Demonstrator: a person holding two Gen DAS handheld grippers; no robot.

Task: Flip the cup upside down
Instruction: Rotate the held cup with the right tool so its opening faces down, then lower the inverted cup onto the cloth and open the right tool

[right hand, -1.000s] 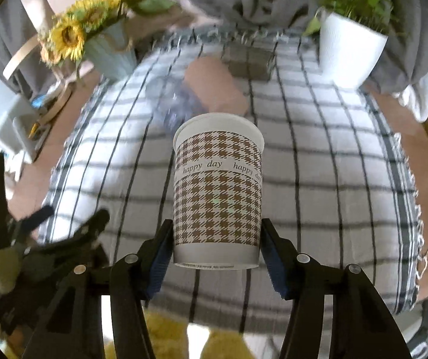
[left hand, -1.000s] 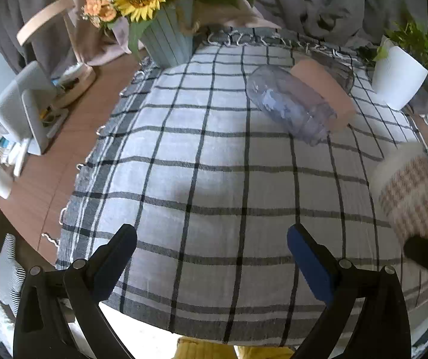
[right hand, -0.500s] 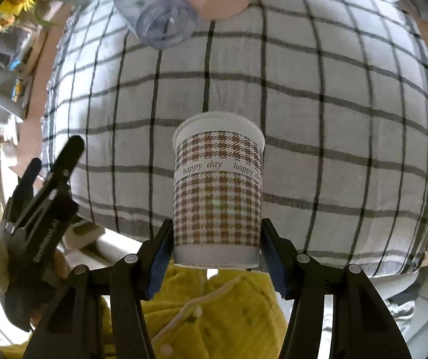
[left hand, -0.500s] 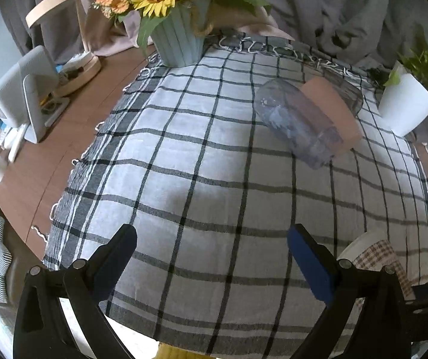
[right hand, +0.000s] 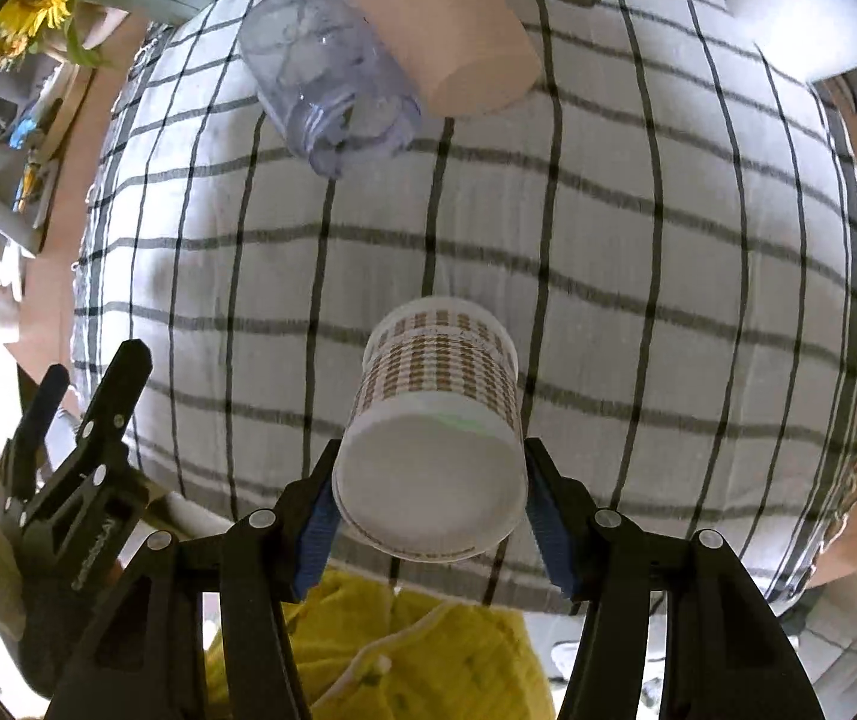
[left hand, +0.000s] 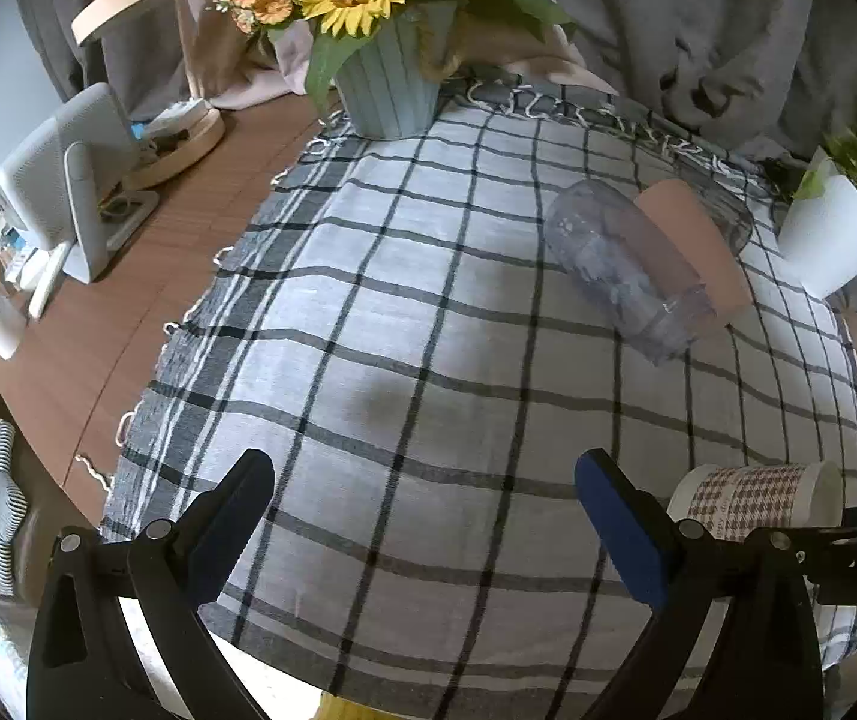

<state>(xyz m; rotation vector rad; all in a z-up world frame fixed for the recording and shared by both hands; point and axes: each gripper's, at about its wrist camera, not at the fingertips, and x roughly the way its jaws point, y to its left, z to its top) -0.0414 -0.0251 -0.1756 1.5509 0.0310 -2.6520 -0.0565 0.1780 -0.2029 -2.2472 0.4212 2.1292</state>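
Left wrist view, left gripper (left hand: 422, 516): fingers spread wide with nothing between them, hovering over the checked cloth (left hand: 428, 312).
Left wrist view, paper cup (left hand: 752, 501): to the right, beyond the right finger, lying sideways in the air.
Right wrist view, right gripper (right hand: 428, 483): fingers clamped on the cup's base end, pointing down at the cloth.
Right wrist view, cup (right hand: 434, 432): white base faces the camera, mouth points away, toward the cloth.
Handling: likely light, thin-walled and crushable; a gentle squeeze near the stiffer base looks safest.
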